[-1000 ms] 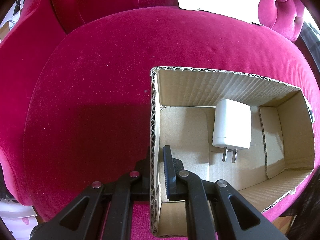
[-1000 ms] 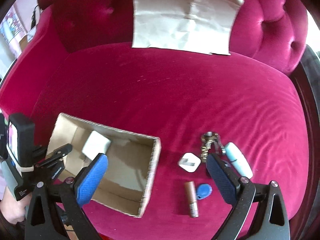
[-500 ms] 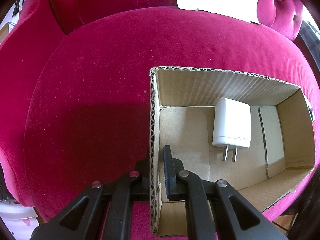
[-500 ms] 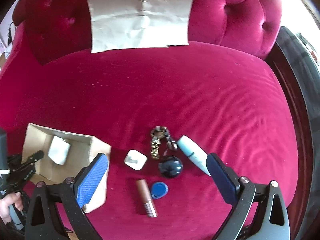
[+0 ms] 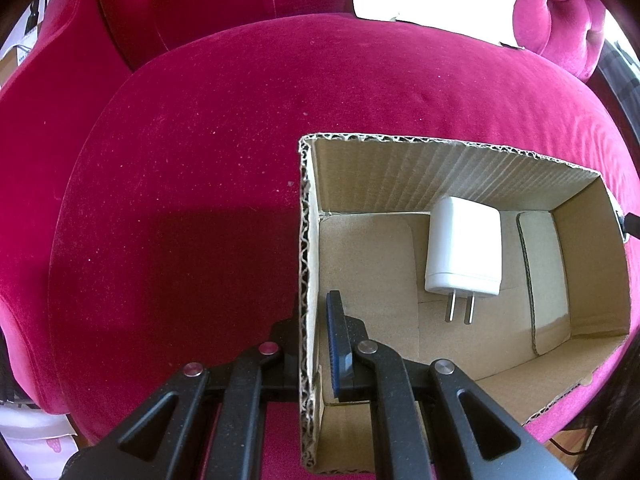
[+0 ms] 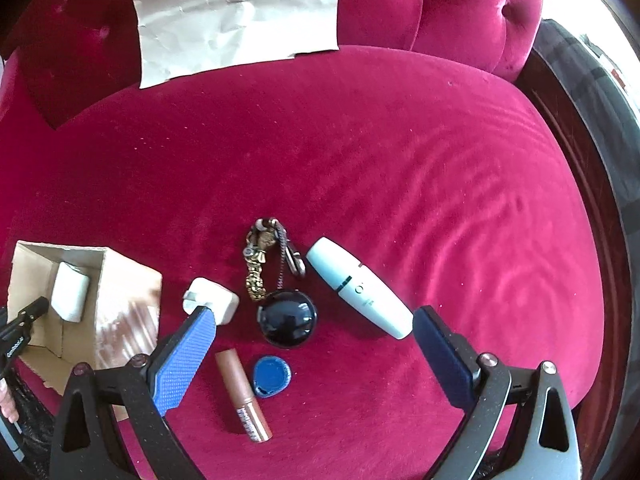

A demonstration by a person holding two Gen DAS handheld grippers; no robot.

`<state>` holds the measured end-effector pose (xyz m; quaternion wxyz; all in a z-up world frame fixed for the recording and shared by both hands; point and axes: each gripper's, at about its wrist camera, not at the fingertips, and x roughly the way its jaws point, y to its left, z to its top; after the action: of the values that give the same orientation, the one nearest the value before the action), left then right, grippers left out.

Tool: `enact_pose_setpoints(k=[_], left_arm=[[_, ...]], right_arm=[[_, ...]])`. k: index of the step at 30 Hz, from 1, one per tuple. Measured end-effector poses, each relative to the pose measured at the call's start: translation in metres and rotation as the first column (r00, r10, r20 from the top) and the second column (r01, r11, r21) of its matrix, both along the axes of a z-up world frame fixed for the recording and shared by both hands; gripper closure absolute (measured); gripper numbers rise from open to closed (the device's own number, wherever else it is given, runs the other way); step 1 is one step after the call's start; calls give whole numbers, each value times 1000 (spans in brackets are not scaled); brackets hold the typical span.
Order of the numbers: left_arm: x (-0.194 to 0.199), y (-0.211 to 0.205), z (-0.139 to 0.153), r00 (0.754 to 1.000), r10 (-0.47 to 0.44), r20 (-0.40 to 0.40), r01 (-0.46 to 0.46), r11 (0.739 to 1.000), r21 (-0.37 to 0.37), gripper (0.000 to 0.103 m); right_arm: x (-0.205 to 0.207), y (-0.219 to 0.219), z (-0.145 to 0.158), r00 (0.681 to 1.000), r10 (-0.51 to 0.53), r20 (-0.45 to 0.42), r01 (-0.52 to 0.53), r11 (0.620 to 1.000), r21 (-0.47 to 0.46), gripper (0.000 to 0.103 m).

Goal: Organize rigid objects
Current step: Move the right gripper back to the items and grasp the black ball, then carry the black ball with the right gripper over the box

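My left gripper (image 5: pixel 313 304) is shut on the left wall of an open cardboard box (image 5: pixel 440 176), one finger outside and one inside. A white plug charger (image 5: pixel 464 248) lies flat on the box floor. In the right wrist view the box (image 6: pixel 128 304) sits at the left. My right gripper (image 6: pixel 314 316) hangs open above loose items on the cushion: a second white charger (image 6: pixel 212 300) by its left fingertip, a brass keychain (image 6: pixel 260 264), a black round case (image 6: pixel 288 320), a pale blue tube (image 6: pixel 360 288), a brown lip gloss (image 6: pixel 244 396) and a blue tag (image 6: pixel 272 376).
Everything rests on a crimson velvet sofa seat (image 6: pixel 360 152) with a tufted back. A creased sheet of paper (image 6: pixel 236 16) leans against the backrest. Dark wood trim (image 6: pixel 572 128) borders the seat on the right. The cushion's front edge runs just below the items.
My right gripper has swung to the right and lower, so the loose items now lie between its open fingers and the box has slid to the view's left edge. The left gripper has stayed still.
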<state>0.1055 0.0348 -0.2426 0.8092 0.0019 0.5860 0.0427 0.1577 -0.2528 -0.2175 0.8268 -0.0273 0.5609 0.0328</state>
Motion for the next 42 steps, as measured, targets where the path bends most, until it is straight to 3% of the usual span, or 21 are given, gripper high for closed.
enact_pose_setpoints(k=[10,16,17,18,29,42], left_arm=[[0,1,0,1000,-1,-2,1,1000,3,94],[0,3,0,1000,-3,-2,3,1000,5,94],[0,4,0,1000,-3,-2,3,1000,4,94],[0,4,0,1000,-3,-1,3,1000,5,94],[1,-1,0,1000,-8,-3,8,1000,9,94],[0,-9,-1,1000,-6,-3,6,1000,11,94]], right_arm=[[5,-3,-12,1000,-14,-7,14,1000,22,5],[7,4,-17,999,-4,-32,5,999,45,43],[8,5,-19,999,-3,-39,5,998,57,57],[10,5,-21,999,-4,-50,7,998,66,63],[7,7,-16,999,-1,-45,3,999,48,63],[-3,7,17,1000,2,-4,-2,999,51,63]])
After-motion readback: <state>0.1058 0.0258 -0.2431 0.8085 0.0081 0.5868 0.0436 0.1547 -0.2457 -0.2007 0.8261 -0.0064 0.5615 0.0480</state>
